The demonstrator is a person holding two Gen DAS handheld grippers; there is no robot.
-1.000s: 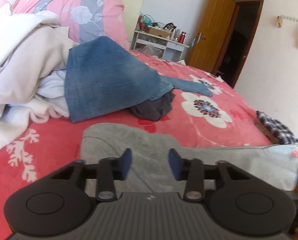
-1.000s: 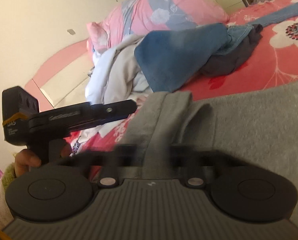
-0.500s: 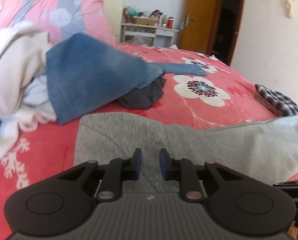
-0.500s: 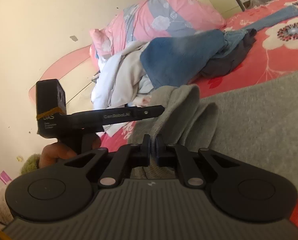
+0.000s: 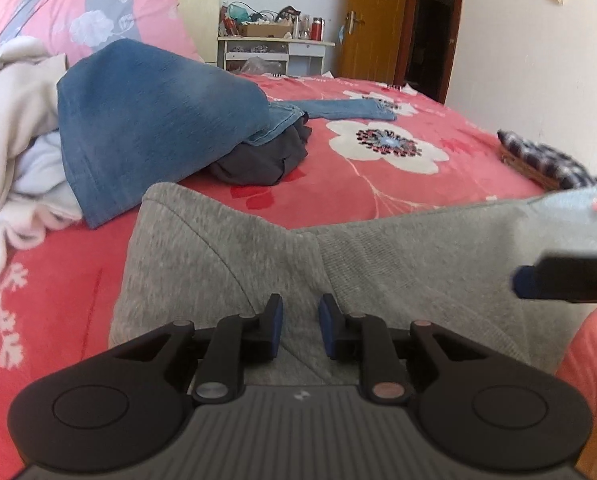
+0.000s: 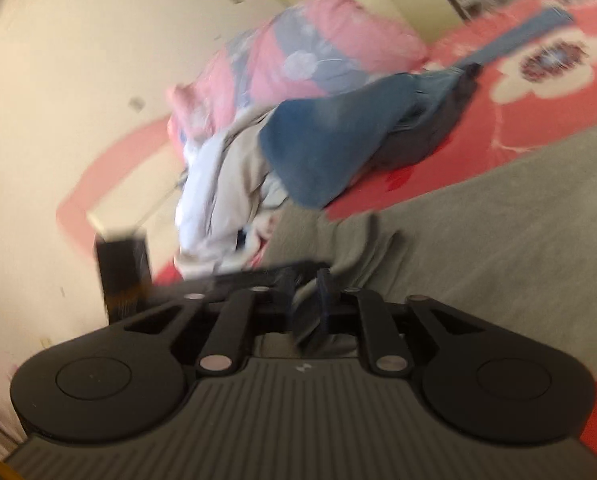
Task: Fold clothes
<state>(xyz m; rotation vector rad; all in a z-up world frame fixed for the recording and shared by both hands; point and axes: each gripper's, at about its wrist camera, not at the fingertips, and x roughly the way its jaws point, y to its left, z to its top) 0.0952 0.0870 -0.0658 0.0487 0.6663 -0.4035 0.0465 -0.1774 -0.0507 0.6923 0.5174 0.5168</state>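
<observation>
A grey sweatshirt-like garment [image 5: 378, 264] lies spread across the red flowered bedspread [image 5: 338, 188]. My left gripper [image 5: 300, 320] sits low on its near part, with the pads standing narrowly apart and a ridge of grey cloth pinched between them. In the blurred right wrist view the right gripper [image 6: 306, 296] is over a bunched fold of the same garment [image 6: 498, 220]. Its jaws are opening, and cloth still lies in the gap. One of its fingers [image 5: 538, 280] pokes in from the right in the left wrist view.
Behind the garment is a pile: blue jeans [image 5: 146, 120] over a dark garment [image 5: 258, 160], with white clothes [image 5: 10, 120] and a pink quilt [image 5: 78, 8] to the left. A plaid item [image 5: 546, 160] lies at the bed's right edge. A cluttered shelf [image 5: 274, 48] and door [image 5: 374, 20] stand beyond.
The left gripper sank closer to the grey garment and its jaws narrowed. The right gripper, earlier clamped on the grey fold, has parted its jaws and swung sideways, blurring its view.
</observation>
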